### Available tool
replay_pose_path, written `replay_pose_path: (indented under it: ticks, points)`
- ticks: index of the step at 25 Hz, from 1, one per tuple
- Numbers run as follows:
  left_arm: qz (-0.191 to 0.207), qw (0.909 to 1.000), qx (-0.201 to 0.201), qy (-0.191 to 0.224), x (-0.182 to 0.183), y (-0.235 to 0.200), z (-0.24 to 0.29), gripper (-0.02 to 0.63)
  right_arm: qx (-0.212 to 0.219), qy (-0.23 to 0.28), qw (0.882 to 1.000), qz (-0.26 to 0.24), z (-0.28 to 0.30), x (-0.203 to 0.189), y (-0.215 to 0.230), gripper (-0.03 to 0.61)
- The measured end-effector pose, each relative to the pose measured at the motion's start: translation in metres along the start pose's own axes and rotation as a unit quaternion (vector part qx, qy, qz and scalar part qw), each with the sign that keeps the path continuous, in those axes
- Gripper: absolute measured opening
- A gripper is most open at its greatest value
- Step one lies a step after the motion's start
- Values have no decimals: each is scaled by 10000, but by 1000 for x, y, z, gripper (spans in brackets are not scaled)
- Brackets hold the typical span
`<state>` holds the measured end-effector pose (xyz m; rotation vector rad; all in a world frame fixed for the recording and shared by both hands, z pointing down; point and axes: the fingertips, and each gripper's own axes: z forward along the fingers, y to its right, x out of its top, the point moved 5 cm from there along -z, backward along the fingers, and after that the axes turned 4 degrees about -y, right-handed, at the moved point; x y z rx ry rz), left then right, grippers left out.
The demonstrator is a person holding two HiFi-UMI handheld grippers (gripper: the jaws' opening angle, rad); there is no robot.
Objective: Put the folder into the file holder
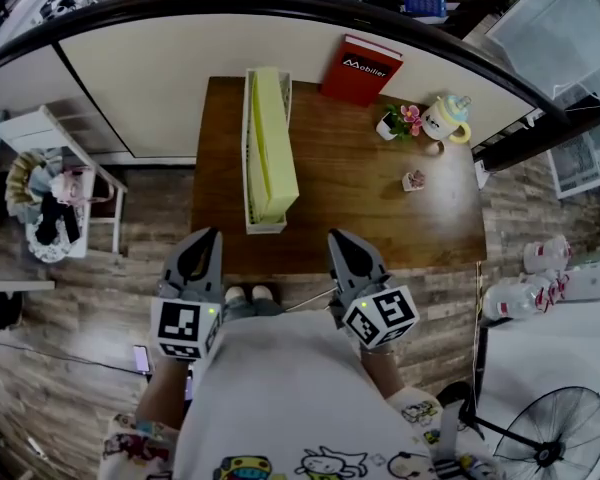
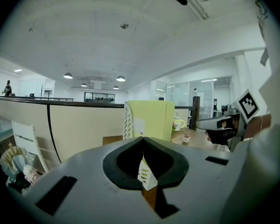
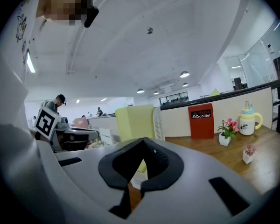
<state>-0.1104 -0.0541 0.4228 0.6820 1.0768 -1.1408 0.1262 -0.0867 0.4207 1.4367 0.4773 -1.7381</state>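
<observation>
The green folder (image 1: 271, 140) already stands inside the white file holder (image 1: 247, 173) (nothing seems left to do). The left gripper (image 1: 206, 240) and right gripper (image 1: 340, 240) are both clenched and empty.

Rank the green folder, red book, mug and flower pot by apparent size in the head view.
1. green folder, clearly the largest
2. red book
3. mug and flower pot: too alike to rank; both far smaller than the book.

Bright even light, fisheye-warped edges
</observation>
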Motion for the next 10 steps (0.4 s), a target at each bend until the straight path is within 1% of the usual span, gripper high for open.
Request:
replay_pose_path:
  ticks: [7, 10]
  points:
    - [142, 9998, -135, 33, 5, 5, 9, 5, 35, 62, 10000, -59, 0, 2, 3, -2]
    - [272, 9995, -177, 66, 10, 5, 14, 5, 57, 96, 9999, -72, 3, 6, 4, -2]
